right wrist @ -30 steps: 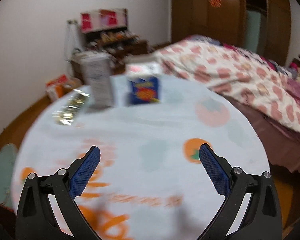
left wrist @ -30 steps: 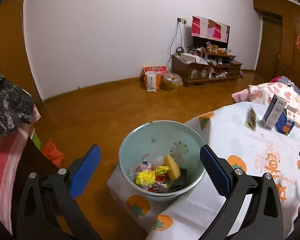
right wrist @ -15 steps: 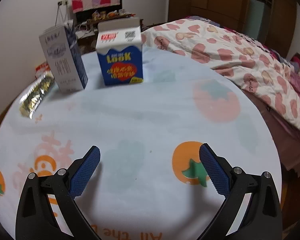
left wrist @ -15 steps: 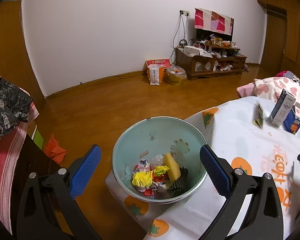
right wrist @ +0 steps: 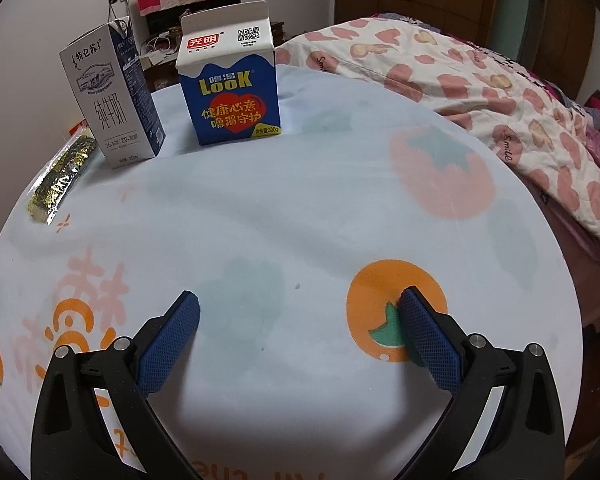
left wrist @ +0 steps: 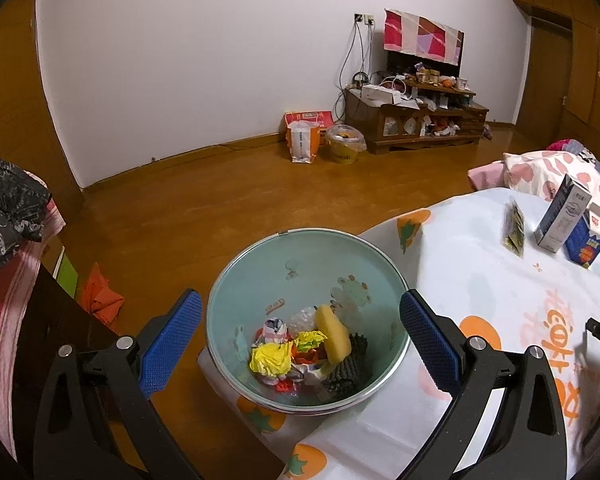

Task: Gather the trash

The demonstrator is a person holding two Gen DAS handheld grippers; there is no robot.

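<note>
The right gripper (right wrist: 298, 320) is held spread wide over the tabletop (right wrist: 300, 208), and nothing is pinched in it. The left gripper (left wrist: 300, 320) is also spread wide and empty, and the bowl (left wrist: 374, 386) is seen between its fingers. The bowl sits at the tabletop's edge, partly out over the floor, and scraps are already piled in it.

Three pieces of trash are left near the far edge of the tabletop. The blue carton (right wrist: 230, 76) is stood upright, with its long side going up and down and its folded top pointing at the ceiling. Its printed front is turned to the right gripper. Just beside it, on the left, the white carton (right wrist: 112, 96) is also stood upright, but it is turned so that one corner faces the gripper. The shiny wrapper (right wrist: 62, 178) is laid flat close to the left edge. Its long side runs from the near left to the far right, toward the white carton.

The blue carton is probably meant to be picked up next. It could be knocked over if it is bumped by one finger before the gripper is closed. The white carton could be pushed too, since the two are so close. An empty carton could be squashed if it is squeezed hard. The bowl could be tipped off the edge if it is nudged.
</note>
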